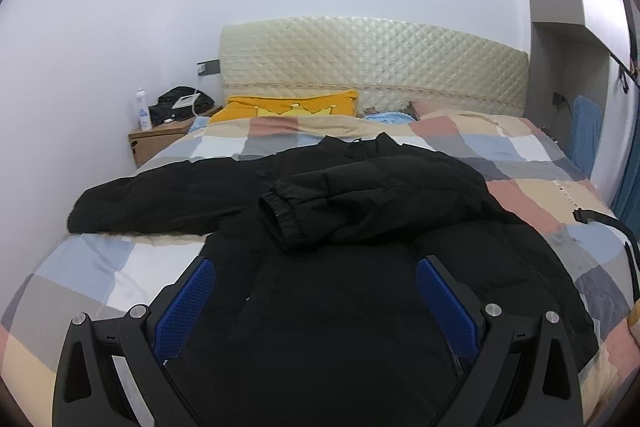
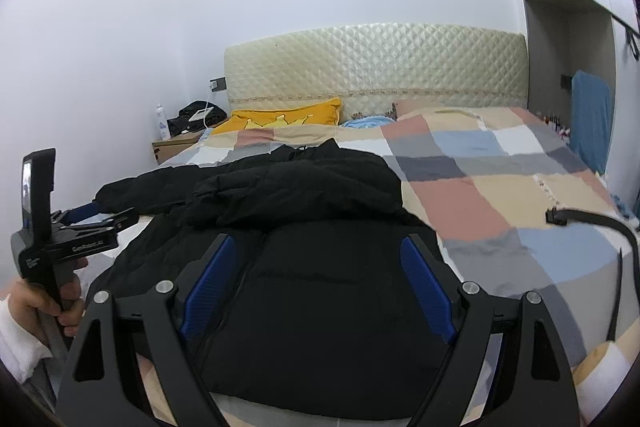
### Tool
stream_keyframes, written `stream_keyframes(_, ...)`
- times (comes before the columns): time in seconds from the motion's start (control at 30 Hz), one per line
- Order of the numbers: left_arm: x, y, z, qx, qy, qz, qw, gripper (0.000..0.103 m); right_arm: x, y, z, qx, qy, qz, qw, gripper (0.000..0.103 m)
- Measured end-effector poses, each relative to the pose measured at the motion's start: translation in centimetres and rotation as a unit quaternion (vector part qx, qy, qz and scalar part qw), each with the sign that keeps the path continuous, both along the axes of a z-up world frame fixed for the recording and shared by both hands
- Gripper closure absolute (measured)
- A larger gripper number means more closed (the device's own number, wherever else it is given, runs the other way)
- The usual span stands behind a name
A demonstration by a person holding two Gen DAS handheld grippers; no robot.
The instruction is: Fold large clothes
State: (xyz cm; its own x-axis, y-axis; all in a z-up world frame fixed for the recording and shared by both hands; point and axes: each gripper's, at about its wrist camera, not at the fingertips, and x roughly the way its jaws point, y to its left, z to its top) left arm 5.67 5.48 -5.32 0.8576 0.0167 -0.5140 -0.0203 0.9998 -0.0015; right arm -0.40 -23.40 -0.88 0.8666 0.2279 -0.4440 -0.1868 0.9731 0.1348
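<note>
1. Black puffy jacket is spread front-up on the checked quilt of a bed; collar at 12 o'clock toward the quilted headboard, hem at 6 o'clock near the cameras.
2. One sleeve is folded across the chest, cuff pointing to 9 o'clock; the other sleeve is stretched flat toward 9 o'clock.
3. Left gripper is seen spread wide, blue pads well apart, nothing held between them; it is placed over the jacket's lower body, contact cannot be told.
4. Right gripper is likewise spread wide, blue pads well apart, nothing gripped; jacket zipper line is seen between the fingers, contact cannot be told.
5. In the right wrist view the left gripper is seen at 9 o'clock, held by a hand, near the stretched sleeve.
6. Yellow pillow is seen at 12 o'clock by the headboard.
7. Wooden nightstand with a white bottle is seen at 10 o'clock.
8. Black cable is seen at 3 o'clock over the quilt.
</note>
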Motion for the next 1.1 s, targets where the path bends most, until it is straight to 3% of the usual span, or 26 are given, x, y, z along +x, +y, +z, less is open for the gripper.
stream_keyframes(0.37,4.6,3.1,1.0,-0.024,0.017,0.003,0.9996,0.001,1.6,0.3,-1.6,0.003,0.009,0.006,1.000,0.018)
stream_keyframes(0.5,6.1,6.1,2.9,-0.006,0.005,0.019,0.9998,0.001,2.3,-0.1,-2.1,0.010,0.013,0.000,1.000,0.018)
stream_keyframes(0.57,6.7,8.3,3.6,0.008,-0.001,0.032,0.9995,0.001,2.3,-0.3,-2.3,0.013,0.009,-0.003,1.000,0.018)
stream_keyframes(0.87,8.5,20.5,3.7,0.005,0.038,0.109,0.9933,0.001,2.4,-2.1,-3.3,0.024,0.021,-0.045,0.998,0.017)
stream_keyframes(0.93,8.9,23.6,3.3,-0.008,0.044,0.124,0.9913,0.001,2.7,-1.6,-3.4,0.017,0.022,-0.045,0.999,0.017)
stream_keyframes(1.03,9.9,28.2,1.8,-0.058,0.065,0.129,0.9878,0.001,3.4,-0.7,-3.3,0.009,0.031,-0.045,0.998,0.015)
stream_keyframes(1.1,10.6,31.2,-0.3,-0.081,0.075,0.153,0.9821,0.001,3.6,-0.1,-3.3,0.006,0.035,-0.044,0.998,0.005)
